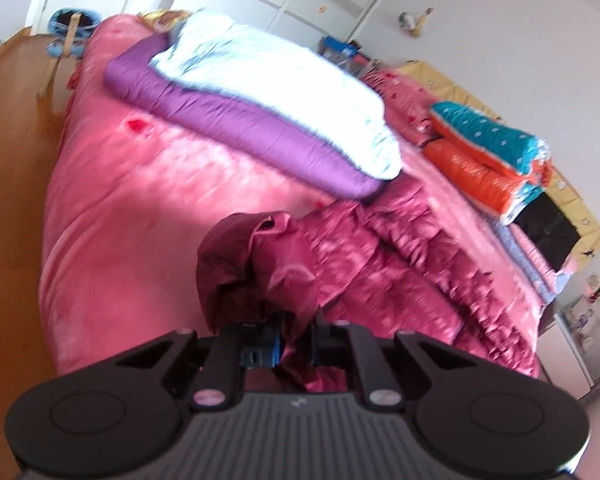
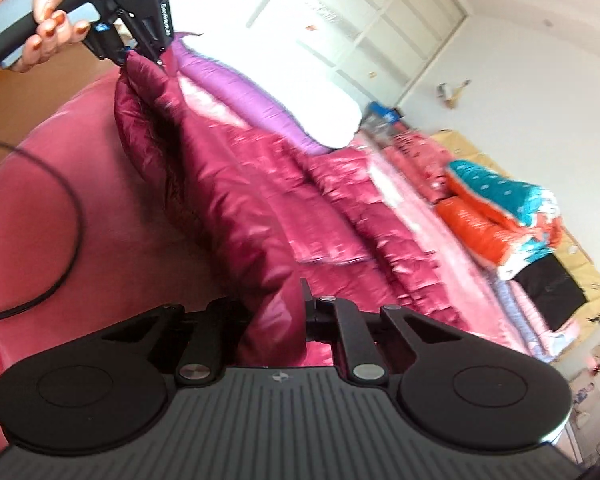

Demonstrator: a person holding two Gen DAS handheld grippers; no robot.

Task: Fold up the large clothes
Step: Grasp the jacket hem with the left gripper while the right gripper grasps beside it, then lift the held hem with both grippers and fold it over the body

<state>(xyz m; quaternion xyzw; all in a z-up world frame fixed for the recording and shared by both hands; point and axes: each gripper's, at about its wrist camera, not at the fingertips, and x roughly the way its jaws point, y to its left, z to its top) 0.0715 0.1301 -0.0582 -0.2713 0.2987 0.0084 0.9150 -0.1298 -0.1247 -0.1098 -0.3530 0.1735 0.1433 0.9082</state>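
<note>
A shiny maroon puffer jacket (image 1: 364,264) lies bunched on the pink bed cover (image 1: 140,200). My left gripper (image 1: 292,344) is shut on a fold of the jacket's edge. In the right wrist view the jacket (image 2: 260,200) stretches from the left gripper (image 2: 140,54), held up at top left, down to my right gripper (image 2: 276,320). The right gripper is shut on the jacket's other edge, with fabric pinched between its fingers. The jacket hangs lifted between the two grippers; its far part rests on the bed.
A purple jacket (image 1: 236,120) with a white garment (image 1: 284,80) on it lies further up the bed. Folded orange and teal items (image 1: 488,152) and a black item (image 1: 548,232) sit at the right. Wooden floor (image 1: 12,128) is at the left. A black cable (image 2: 60,240) crosses the bed.
</note>
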